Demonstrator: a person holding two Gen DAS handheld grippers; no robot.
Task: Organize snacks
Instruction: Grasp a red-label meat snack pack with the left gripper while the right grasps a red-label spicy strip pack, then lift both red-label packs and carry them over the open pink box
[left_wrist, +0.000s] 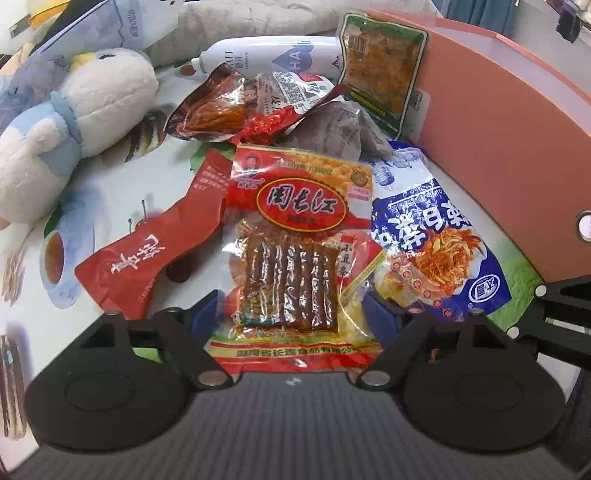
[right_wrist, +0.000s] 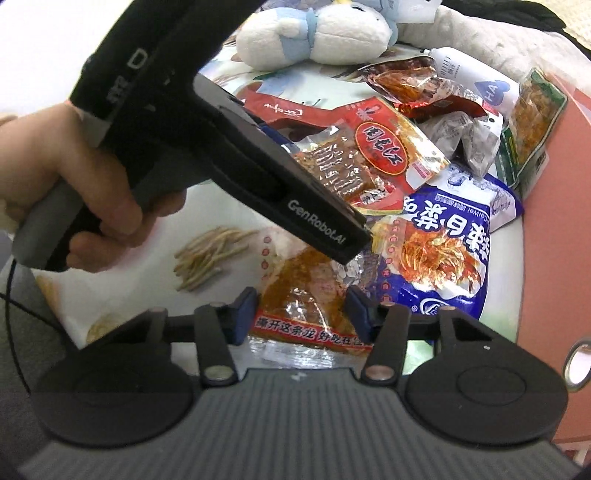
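Between left claw (left_wrist: 291, 314) fingers: red tofu-strip pkt (left_wrist: 299, 236); right claw (right_wrist: 301, 314) straddles orange pkt (right_wrist: 306, 295).

Grey packet (left_wrist: 340, 129) half buried under snacks

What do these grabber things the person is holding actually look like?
Each is black plastic with a ribbed grey top, two round black discs and blue pads on the fingers. The left gripper reads "GenRobot.AI" in white on its side. A bare left hand grips its grey handle.
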